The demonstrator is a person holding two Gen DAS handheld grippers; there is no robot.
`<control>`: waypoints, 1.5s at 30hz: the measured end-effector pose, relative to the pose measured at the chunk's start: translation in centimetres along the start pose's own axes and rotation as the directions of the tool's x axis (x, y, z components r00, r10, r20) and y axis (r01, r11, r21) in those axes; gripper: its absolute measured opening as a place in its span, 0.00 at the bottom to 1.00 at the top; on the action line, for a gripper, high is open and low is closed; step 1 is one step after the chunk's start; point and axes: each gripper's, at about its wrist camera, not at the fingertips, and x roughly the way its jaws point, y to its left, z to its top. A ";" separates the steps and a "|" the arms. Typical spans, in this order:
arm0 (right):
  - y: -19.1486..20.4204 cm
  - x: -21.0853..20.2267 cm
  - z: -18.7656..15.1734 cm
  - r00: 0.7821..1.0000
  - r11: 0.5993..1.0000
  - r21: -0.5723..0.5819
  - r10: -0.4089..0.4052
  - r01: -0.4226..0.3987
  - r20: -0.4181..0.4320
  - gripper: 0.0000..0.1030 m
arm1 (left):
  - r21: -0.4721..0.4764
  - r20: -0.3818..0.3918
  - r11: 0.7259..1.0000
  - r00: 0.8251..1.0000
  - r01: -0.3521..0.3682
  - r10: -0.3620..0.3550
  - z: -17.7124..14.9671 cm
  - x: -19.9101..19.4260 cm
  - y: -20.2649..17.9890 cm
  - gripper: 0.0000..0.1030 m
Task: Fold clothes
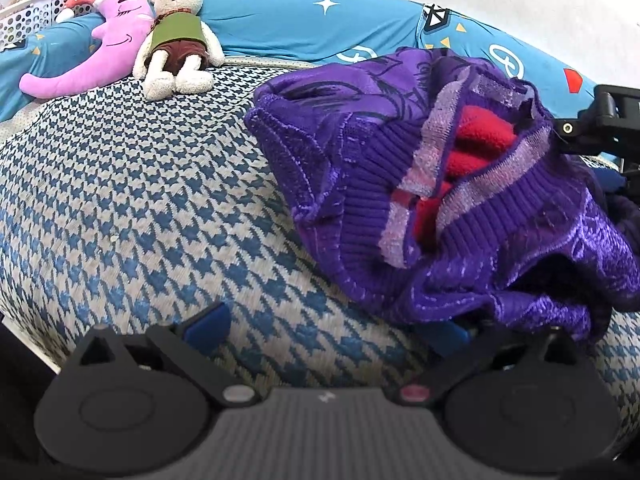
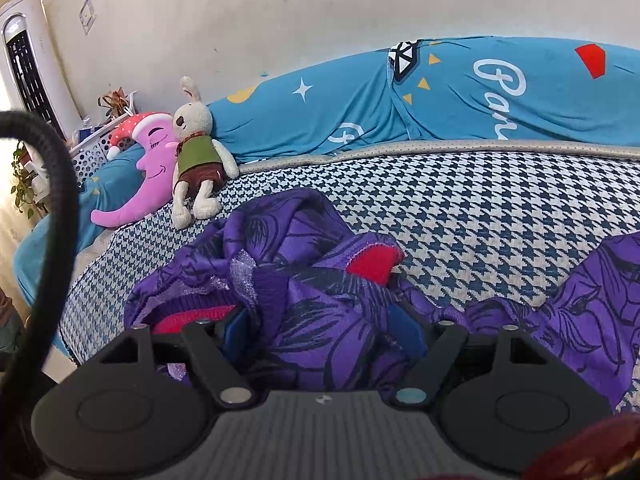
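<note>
Left wrist: left tongs (image 1: pixel 324 330) spread wide | right tongs (image 2: pixel 322 330) spread over purple garment (image 2: pixel 316 320)

The purple jacket (image 1: pixel 460 200) is showing glossy violet fabric printed with dark line drawings, ribbed deep-purple trim with pale lilac stripes, and a red lining (image 1: pixel 476 136). The bed cover (image 1: pixel 140 184) is displaying a blue-and-cream houndstooth, while the quilt (image 2: pixel 460 96) behind is showing bright blue with white stars and lettering, yellow triangles and a red patch. The moon plush (image 1: pixel 108 44) is wearing pink with a red, white-dotted cap, and the cream rabbit toy (image 1: pixel 176 36) is wearing a green vest over brown shorts.
</note>
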 end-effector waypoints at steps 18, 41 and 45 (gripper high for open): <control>1.1 -0.6 -0.7 1.000 0.999 -0.040 -0.003 0.003 0.000 0.82 | 0.002 -0.005 1.000 1.000 0.001 -0.001 -0.4 -0.7 -0.4 1.00; 1.4 -0.8 -0.8 1.000 0.999 -0.038 -0.001 0.001 0.004 0.82 | 0.004 -0.006 1.000 1.000 -0.001 0.001 -0.7 -0.9 -0.8 1.00; 1.6 -0.9 -0.9 1.000 0.999 -0.039 0.000 0.001 0.005 0.82 | 0.008 -0.006 1.000 1.000 -0.002 0.002 -0.8 -1.0 -0.9 1.00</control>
